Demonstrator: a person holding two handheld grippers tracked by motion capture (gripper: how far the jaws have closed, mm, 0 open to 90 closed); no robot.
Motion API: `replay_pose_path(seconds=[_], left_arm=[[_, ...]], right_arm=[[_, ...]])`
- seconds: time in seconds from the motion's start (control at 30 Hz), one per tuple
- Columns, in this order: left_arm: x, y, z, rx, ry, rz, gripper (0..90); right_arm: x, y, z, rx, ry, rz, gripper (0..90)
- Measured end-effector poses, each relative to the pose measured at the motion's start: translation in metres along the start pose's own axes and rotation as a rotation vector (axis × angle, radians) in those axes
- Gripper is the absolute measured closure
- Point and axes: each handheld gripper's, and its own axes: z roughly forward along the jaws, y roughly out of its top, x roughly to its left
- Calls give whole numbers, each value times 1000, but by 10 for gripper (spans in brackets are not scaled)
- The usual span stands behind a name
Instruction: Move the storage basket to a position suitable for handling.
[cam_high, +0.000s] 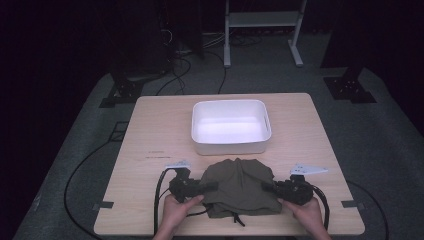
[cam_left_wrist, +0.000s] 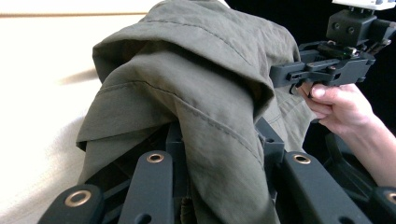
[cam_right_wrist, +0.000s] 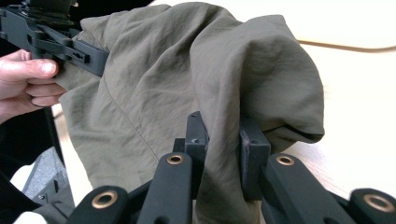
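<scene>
An olive-green garment (cam_high: 240, 187) lies bunched near the front edge of the wooden table (cam_high: 150, 130), with a dark drawstring trailing toward the edge. My left gripper (cam_high: 212, 186) pinches its left side, and in the left gripper view a fold of the cloth (cam_left_wrist: 210, 116) is clamped between the black jaws. My right gripper (cam_high: 267, 186) grips the right side; the fabric (cam_right_wrist: 224, 93) runs down between its pads (cam_right_wrist: 252, 154). Each gripper view shows the other gripper (cam_left_wrist: 327, 65) (cam_right_wrist: 51, 37) across the garment, held by a hand.
A white rectangular bin (cam_high: 231, 126) stands on the table just behind the garment, with nothing in it. Black cables run from both grippers off the front edge. Beyond the table are a dark floor, stands and a white frame (cam_high: 262, 30).
</scene>
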Motion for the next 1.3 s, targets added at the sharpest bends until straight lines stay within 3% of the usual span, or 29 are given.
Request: replay_pose_path(seconds=[0.33, 0.53, 0.97, 1.2, 1.3], left_arm=[[-15, 9, -15, -32, -1, 61, 666], [-22, 16, -22, -47, -2, 76, 666], [-42, 54, -41, -89, 11, 149, 666], [-42, 67, -49, -130, 2, 144, 668], [-44, 74, -56, -155, 6, 152, 668]], right_arm=[[10, 13, -11, -51, 9, -34, 773], [17, 19, -15, -69, 14, -63, 773], [27, 49, -29, -161, 22, -104, 774], [31, 68, -34, -195, 43, -105, 774], [34, 81, -34, -201, 45, -127, 774]])
